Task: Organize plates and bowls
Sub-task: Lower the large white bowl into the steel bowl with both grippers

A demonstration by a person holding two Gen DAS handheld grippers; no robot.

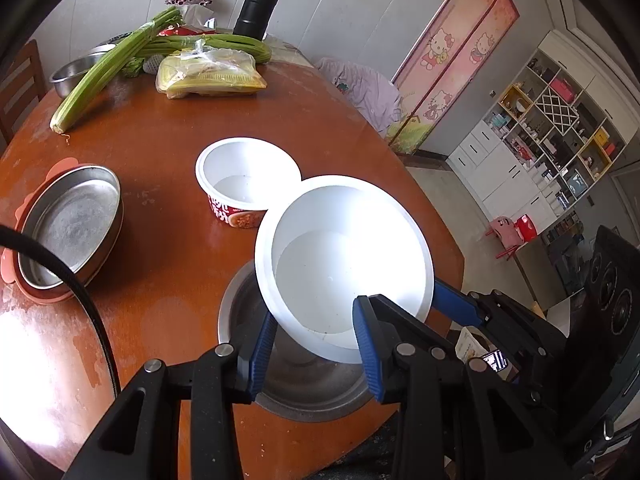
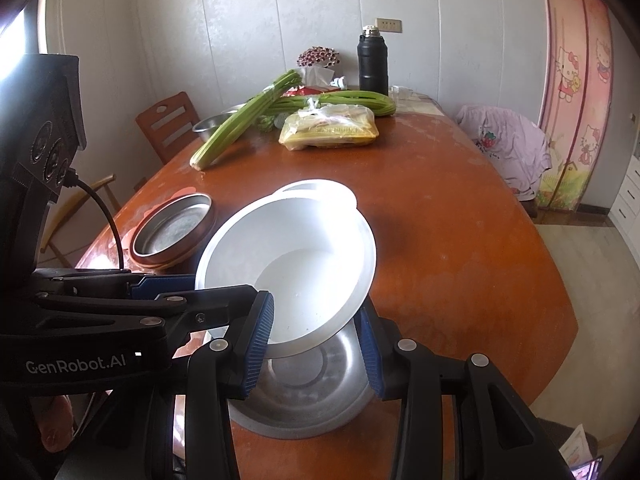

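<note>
A white bowl [image 1: 344,268] [image 2: 296,264] is held tilted above a steel bowl [image 1: 304,392] [image 2: 304,396] at the table's near edge. Both grippers straddle its near rim. In each wrist view one blue finger lies inside the bowl and the other outside it; the left gripper [image 1: 316,356] and right gripper [image 2: 316,348] both look wide apart, and I cannot see whether the pads pinch the wall. A red-and-white paper bowl [image 1: 244,184] stands behind it. A steel pan [image 1: 72,224] [image 2: 172,228] sits on pink plates at the left.
Celery [image 1: 120,68] [image 2: 244,120], a yellow food bag [image 1: 208,72] [image 2: 328,128], a steel basin [image 1: 76,72] and a black flask [image 1: 256,4] [image 2: 372,60] crowd the far end of the brown table [image 1: 160,152]. A wooden chair [image 2: 168,128] stands left.
</note>
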